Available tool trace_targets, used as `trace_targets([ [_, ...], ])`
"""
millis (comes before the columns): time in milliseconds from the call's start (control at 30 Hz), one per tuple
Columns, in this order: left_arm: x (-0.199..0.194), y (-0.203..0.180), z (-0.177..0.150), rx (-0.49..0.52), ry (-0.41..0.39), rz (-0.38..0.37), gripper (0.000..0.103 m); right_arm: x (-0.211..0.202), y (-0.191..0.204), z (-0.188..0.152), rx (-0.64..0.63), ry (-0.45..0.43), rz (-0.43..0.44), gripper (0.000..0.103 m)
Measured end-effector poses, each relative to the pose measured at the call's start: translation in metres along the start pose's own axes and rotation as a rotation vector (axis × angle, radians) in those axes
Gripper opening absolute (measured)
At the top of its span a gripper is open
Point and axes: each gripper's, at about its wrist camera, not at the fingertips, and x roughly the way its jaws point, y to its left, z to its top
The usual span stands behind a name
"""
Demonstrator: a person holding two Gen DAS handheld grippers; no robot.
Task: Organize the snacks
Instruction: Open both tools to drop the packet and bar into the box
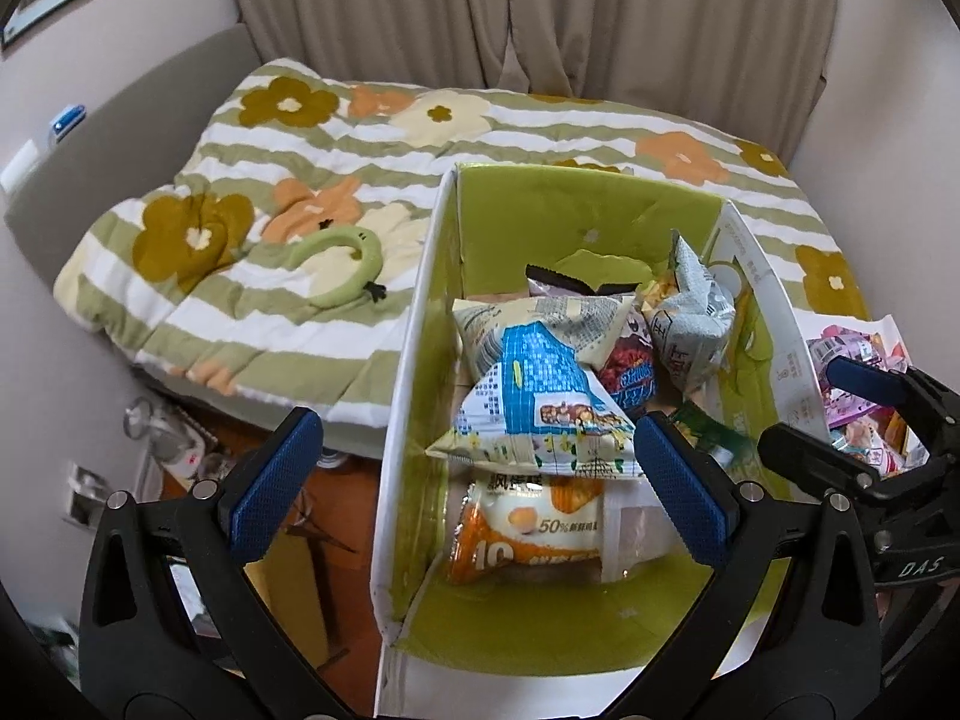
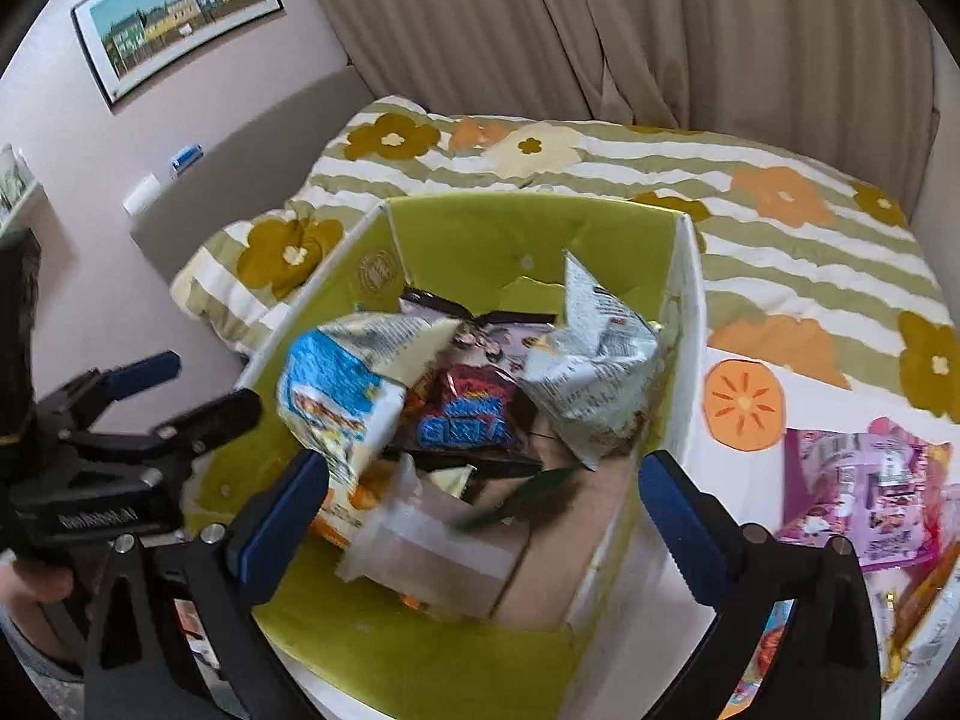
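Floral striped quilt (image 1: 336, 192) covers the bed beyond both grippers, beige curtain (image 1: 540, 18) behind it. Green-lined cardboard box (image 1: 540, 204) sits on the bed edge directly ahead of the left gripper (image 1: 474, 480), long axis running away from it toward the curtain, open top up. Inside, a pile of snack bags: blue-and-white snack bag (image 1: 540, 402) nearest the left gripper's tips, lying across the box with one corner pointing right; orange-and-white bag (image 1: 528, 534) under it, closer in; grey-white bag (image 1: 690, 324) standing tilted against the right wall; red-blue packet (image 1: 630, 372) between them. Left gripper: jaws wide apart, nothing between the pads. Right gripper (image 2: 486, 510): jaws also spread wide, empty, poised above the box's near end; a clear plastic pack (image 2: 432, 546) lies blurred just below its tips. Right view only: framed picture (image 2: 180, 12) on the wall, pink snack packs (image 2: 864, 492) outside the box to the gripper's right. Left view only: green ring-shaped band (image 1: 342, 270) on the quilt, left of the box.
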Motion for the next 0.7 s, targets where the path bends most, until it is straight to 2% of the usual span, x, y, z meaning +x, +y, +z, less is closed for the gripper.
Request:
trace_targets([
  [233,-0.019,0.000,-0.006,0.003,-0.032,-0.020,0.103,-0.015,0.008,-0.005,-0.012,-0.006,-0.011,0.103],
  [400,-0.040,-0.003,-0.013,0.011,-0.062,-0.040,0.103,-0.038,0.014,-0.014,-0.001,-0.051,-0.036,0.103],
  [700,-0.071,-0.030,-0.025,0.074,-0.102,-0.158,0.103,-0.090,0.016,-0.034,0.068,-0.128,-0.088,0.103],
])
